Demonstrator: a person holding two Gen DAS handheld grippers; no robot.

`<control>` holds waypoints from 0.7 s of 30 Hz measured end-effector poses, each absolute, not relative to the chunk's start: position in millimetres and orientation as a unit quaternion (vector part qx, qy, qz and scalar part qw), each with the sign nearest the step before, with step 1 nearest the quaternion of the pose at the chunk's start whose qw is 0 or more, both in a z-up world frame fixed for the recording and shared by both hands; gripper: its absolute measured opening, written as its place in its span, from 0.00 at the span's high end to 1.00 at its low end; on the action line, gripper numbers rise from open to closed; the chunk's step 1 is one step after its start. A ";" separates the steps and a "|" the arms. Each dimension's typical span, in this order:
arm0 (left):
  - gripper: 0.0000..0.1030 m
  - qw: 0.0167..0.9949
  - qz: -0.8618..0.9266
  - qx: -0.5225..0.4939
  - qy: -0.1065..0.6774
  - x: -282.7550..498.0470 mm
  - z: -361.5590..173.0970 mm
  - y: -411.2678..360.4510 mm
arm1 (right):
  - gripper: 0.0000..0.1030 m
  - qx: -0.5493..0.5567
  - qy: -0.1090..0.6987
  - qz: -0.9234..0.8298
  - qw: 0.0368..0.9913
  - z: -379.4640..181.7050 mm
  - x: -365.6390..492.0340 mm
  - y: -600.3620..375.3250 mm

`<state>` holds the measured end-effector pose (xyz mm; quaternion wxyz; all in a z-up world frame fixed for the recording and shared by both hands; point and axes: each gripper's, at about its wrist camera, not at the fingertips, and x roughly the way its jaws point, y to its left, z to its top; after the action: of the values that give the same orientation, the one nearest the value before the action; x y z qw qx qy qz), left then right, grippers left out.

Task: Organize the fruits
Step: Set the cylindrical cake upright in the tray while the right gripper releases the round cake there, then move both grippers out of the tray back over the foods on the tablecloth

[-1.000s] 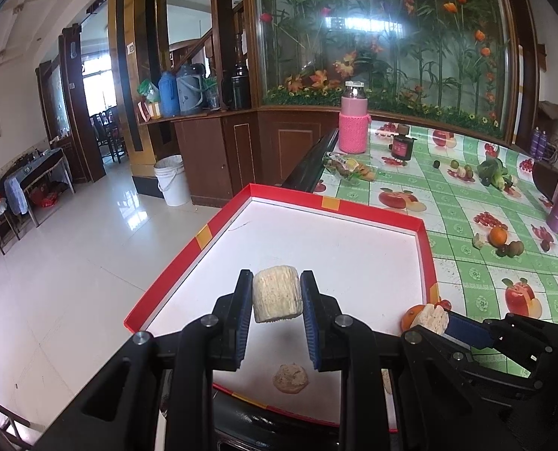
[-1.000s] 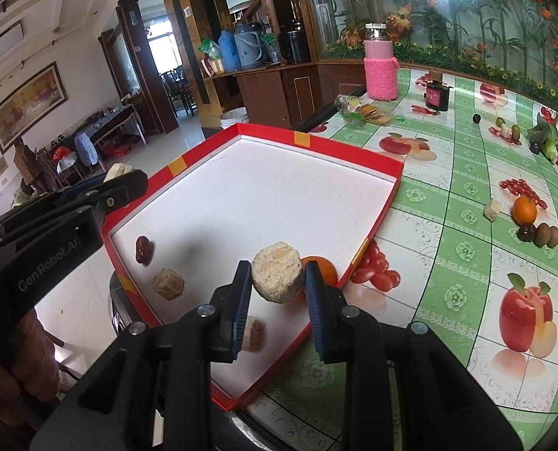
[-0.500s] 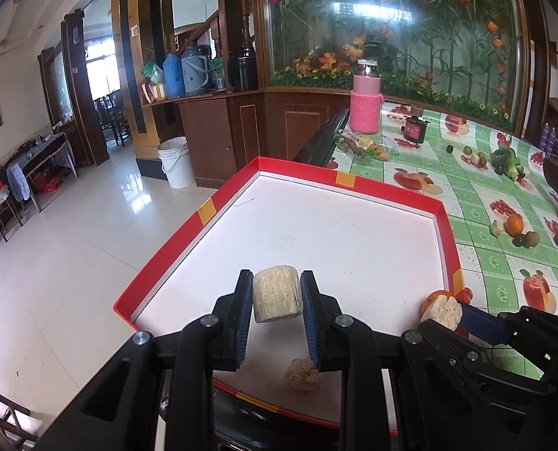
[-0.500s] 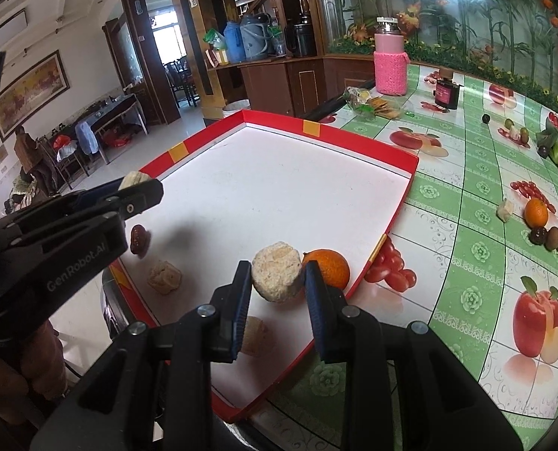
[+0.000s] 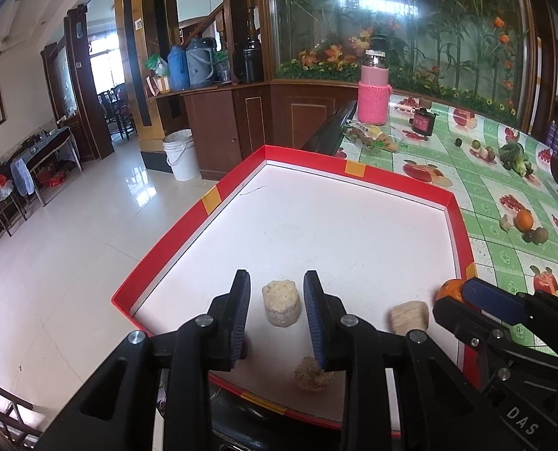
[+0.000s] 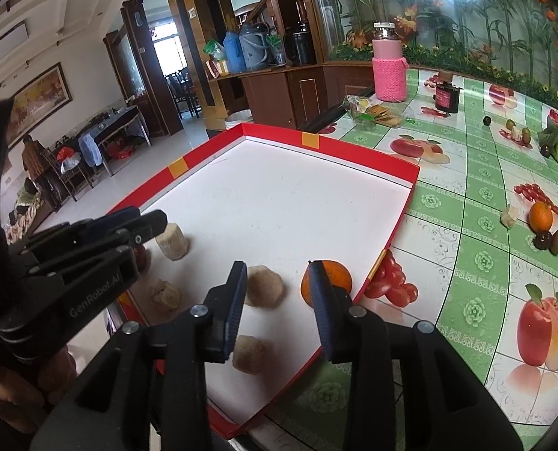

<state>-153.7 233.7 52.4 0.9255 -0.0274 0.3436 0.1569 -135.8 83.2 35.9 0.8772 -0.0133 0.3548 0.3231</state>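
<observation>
My left gripper (image 5: 277,310) hangs low over the near corner of the red-rimmed tray (image 5: 358,170). Its jaws have just been opening and now stand apart. A beige cut fruit piece (image 5: 282,303) stands upright on the white tray floor between the pads. A gap shows on each side of it, so it is released, not gripped. A second, rougher beige piece (image 5: 312,374) lies nearer to me, just under the right pad. A dark red fruit (image 6: 141,257) sits partly hidden behind the left finger (too little shows to say what kind).

My right gripper (image 6: 279,306) is beside it, over the tray's right edge. Its jaws have also just been opening and are spread. A rounded beige piece (image 6: 263,291) rests on the tray floor between them, close against the left pad; I cannot tell whether they touch. It is clear of the right pad, so it is not clamped. An orange (image 6: 331,280) sits in the tray just behind the right finger, close to the red wall. Another beige piece (image 6: 249,353) lies below the left finger, nearer to me.

Outside the tray, the green fruit-print tablecloth (image 6: 478,259) carries a small group of loose fruit (image 6: 545,225) well apart from both grippers.
</observation>
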 end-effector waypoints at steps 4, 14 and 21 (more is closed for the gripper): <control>0.67 0.924 0.159 -0.028 0.346 -152.2 51.1 233.6 | 0.62 -0.002 0.354 0.321 0.879 37.8 -134.4 78.4; 0.44 0.922 0.164 -0.031 0.350 -151.1 48.6 231.7 | 0.62 0.020 0.350 0.311 0.883 39.8 -126.4 60.6; 0.32 0.921 0.169 -0.033 0.350 -151.6 48.2 228.9 | 0.58 0.039 0.356 0.291 0.887 38.4 -119.2 38.3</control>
<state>-151.6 228.9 48.2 0.9207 -0.0330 0.3500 0.1691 -119.2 38.3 38.4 0.8868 0.0395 0.3564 0.2915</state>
